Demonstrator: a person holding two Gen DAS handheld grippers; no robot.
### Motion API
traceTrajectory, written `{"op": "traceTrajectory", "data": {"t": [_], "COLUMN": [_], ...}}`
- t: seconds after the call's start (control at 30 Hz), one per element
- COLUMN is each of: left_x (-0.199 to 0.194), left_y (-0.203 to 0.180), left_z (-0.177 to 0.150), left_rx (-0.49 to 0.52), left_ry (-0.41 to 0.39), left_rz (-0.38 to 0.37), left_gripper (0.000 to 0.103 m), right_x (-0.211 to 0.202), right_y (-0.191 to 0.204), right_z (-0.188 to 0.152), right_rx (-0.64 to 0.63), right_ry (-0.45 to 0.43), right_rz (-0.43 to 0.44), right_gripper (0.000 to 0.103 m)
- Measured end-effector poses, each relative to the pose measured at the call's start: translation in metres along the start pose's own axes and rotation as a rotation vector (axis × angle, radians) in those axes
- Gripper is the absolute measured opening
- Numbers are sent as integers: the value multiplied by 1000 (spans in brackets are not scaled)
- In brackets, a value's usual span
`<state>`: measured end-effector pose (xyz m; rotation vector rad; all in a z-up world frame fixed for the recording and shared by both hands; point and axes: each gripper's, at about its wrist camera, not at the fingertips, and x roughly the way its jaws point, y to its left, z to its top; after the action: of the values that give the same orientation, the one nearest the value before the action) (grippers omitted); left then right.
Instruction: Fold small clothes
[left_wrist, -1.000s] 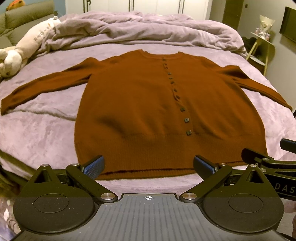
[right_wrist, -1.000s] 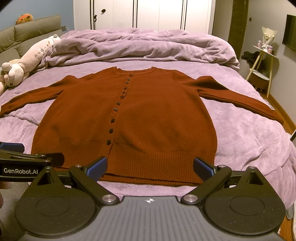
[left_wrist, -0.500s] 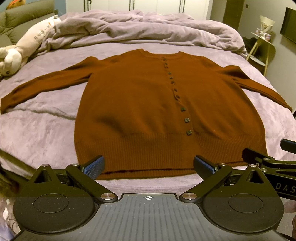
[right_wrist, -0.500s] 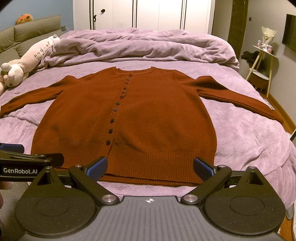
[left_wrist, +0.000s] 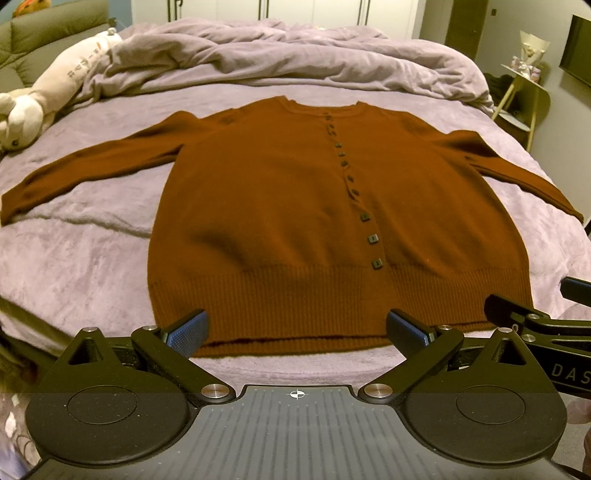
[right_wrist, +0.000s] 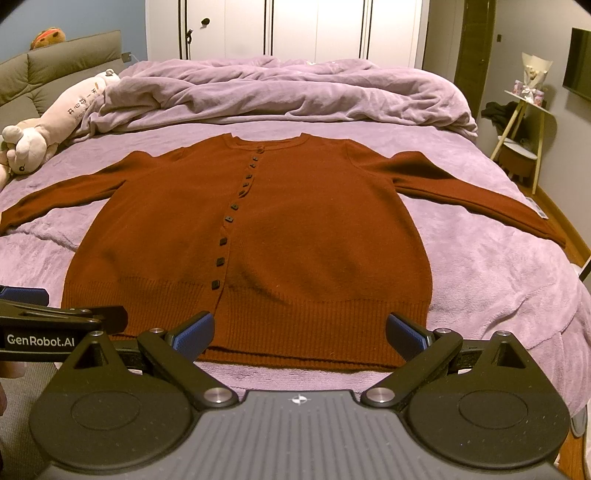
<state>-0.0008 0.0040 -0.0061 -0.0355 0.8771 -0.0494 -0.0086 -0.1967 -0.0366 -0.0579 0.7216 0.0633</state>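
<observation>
A rust-brown cardigan (right_wrist: 251, 236) is spread flat and buttoned on the bed (right_wrist: 498, 280), sleeves out to either side, hem nearest. The left gripper (left_wrist: 295, 328) and the right gripper (right_wrist: 300, 328) are both held wide open just short of that hem, nothing between the jaws. The knit is judged soft, light and floppy; a pinch at a cuff or hem corner is judged best.

Rust-brown cardigan (left_wrist: 280, 206) showing dark square buttons (left_wrist: 372, 239), ribbed hem, beyond the blue-padded black fingers (left_wrist: 186, 334). Bed (right_wrist: 498, 280) showing lilac plush; duvet (right_wrist: 280, 92) paler lilac. Cream plush toy (right_wrist: 55, 122) lying far left.
</observation>
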Motion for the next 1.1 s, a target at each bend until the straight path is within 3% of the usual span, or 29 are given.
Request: {"op": "traceTrajectory", "data": {"t": [1.1], "left_x": [2], "left_y": [2], "left_z": [-3], "left_rx": [-7], "left_ry": [7], "left_rz": [-1], "left_gripper": [103], "right_x": [1], "right_y": [-3], "right_z": [1], "right_rx": [8], "right_ry": [-1], "right_rz": [1], "right_gripper": [99]}}
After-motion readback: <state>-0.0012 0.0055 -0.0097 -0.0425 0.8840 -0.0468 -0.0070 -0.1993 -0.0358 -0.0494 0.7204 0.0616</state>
